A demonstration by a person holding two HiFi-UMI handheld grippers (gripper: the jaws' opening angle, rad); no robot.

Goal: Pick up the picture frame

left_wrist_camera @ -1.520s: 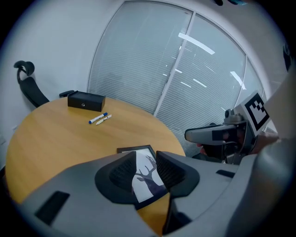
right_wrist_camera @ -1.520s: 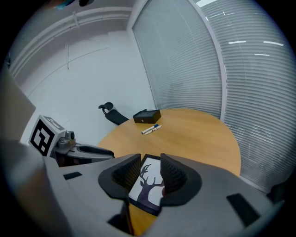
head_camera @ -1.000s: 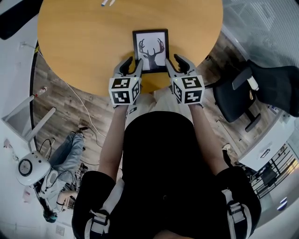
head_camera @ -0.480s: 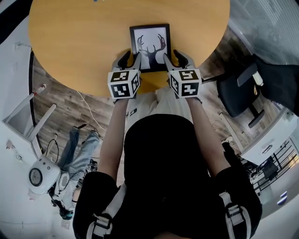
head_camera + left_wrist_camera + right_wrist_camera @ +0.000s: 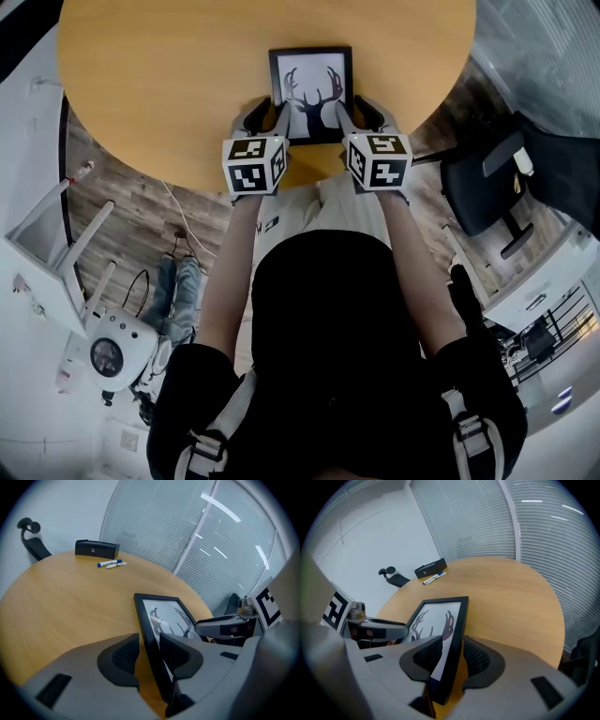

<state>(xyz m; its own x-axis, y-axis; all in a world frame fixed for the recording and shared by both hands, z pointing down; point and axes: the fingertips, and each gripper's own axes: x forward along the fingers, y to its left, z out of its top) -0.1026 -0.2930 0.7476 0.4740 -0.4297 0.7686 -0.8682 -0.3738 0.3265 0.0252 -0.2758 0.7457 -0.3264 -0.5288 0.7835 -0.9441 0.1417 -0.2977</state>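
The picture frame (image 5: pixel 310 94) lies on the round wooden tabletop (image 5: pixel 169 84), near its closest edge. The left gripper (image 5: pixel 265 120) has its fingers (image 5: pixel 123 660) released, straddling the frame's left side. The right gripper (image 5: pixel 358 114) has its fingers closing around the right side, not yet clamped.

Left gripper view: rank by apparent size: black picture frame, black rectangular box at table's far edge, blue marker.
1. black picture frame, antler print; also nearest the camera
2. black rectangular box
3. blue marker; both lie far off
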